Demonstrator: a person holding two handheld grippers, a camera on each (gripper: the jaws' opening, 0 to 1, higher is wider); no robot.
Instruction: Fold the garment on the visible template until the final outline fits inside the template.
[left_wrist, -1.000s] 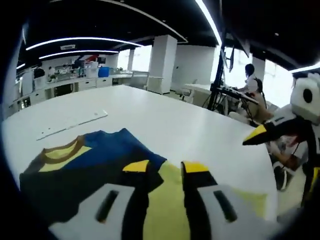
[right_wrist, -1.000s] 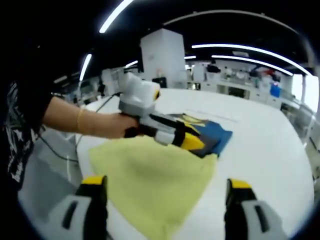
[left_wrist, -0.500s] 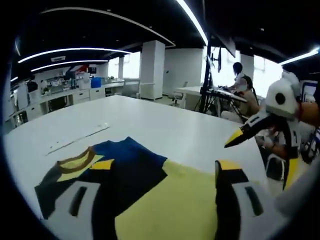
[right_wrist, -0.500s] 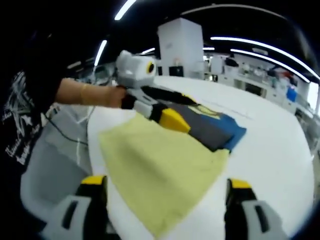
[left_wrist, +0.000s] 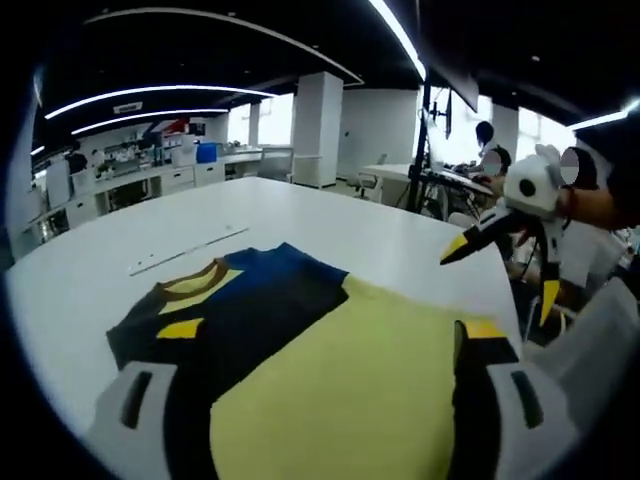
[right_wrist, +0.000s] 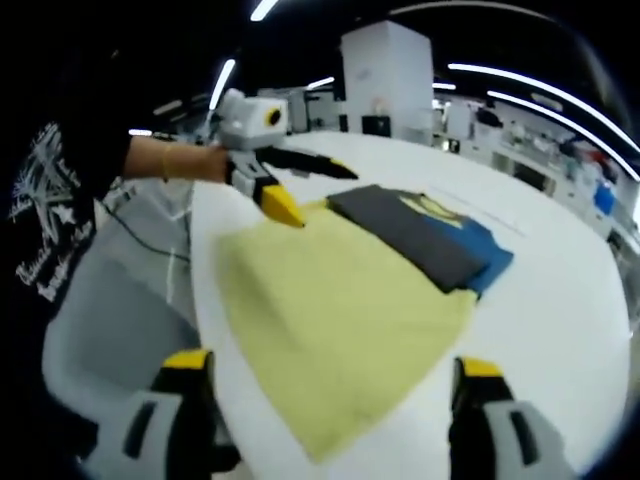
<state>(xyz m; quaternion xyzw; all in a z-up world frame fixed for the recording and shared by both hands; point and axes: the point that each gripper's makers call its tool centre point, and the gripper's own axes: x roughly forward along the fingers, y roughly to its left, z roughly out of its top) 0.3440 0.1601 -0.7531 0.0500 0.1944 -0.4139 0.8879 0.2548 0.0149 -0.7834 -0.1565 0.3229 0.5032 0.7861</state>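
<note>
on the white table (left_wrist: 330, 225), both grippers, left gripper (right_wrist: 300, 190) and right gripper (left_wrist: 490, 250), now spread wide, holding nothing; yellow-and-navy shirt (right_wrist: 350, 300) lies flat.

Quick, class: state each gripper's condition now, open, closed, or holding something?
Left gripper: open, holding nothing, beside the yellow garment.
Right gripper: open, holding nothing.
</note>
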